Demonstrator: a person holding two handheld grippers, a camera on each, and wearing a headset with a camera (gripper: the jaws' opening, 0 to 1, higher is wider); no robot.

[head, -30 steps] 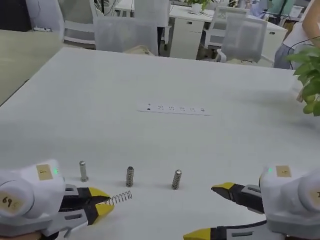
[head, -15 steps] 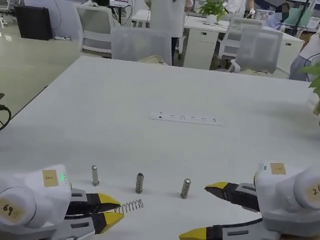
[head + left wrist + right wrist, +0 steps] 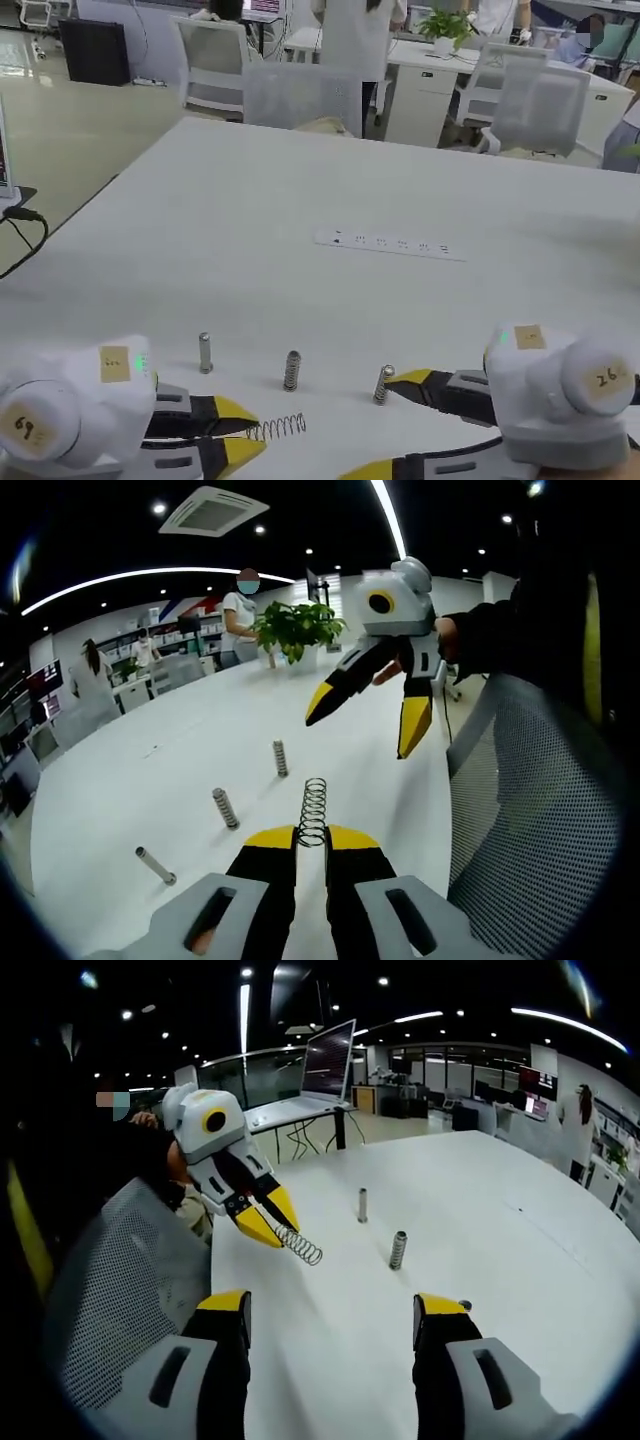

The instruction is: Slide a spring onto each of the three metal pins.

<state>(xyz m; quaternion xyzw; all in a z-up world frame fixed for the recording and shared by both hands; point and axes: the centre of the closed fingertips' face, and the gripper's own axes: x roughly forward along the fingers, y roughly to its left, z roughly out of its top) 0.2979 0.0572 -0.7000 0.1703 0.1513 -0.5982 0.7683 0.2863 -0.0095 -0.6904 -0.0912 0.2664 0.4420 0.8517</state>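
Three upright pins stand in a row on the white table [image 3: 300,180]. The left pin [image 3: 205,352] is bare. The middle pin [image 3: 292,370] and the right pin [image 3: 384,384] each carry a spring. My left gripper [image 3: 256,436] is shut on one end of a loose spring [image 3: 277,428], which juts out level in front of the row. In its own view the spring [image 3: 313,815] sticks out past the closed jaws [image 3: 312,838]. My right gripper [image 3: 372,430] is open, its upper jaw tip beside the right pin. From the right gripper view [image 3: 335,1310], the held spring [image 3: 300,1245] and bare pin [image 3: 362,1205] lie ahead.
A white power strip [image 3: 390,243] lies flat at mid-table. Office chairs [image 3: 300,95] line the far edge, with desks, a plant [image 3: 445,25] and people behind. The table's left edge drops to the floor, where a cable [image 3: 25,235] runs.
The head camera has shifted. My right gripper has moved left, so its upper jaw tip now sits beside the right pin. The left gripper still holds the spring in front of the row.
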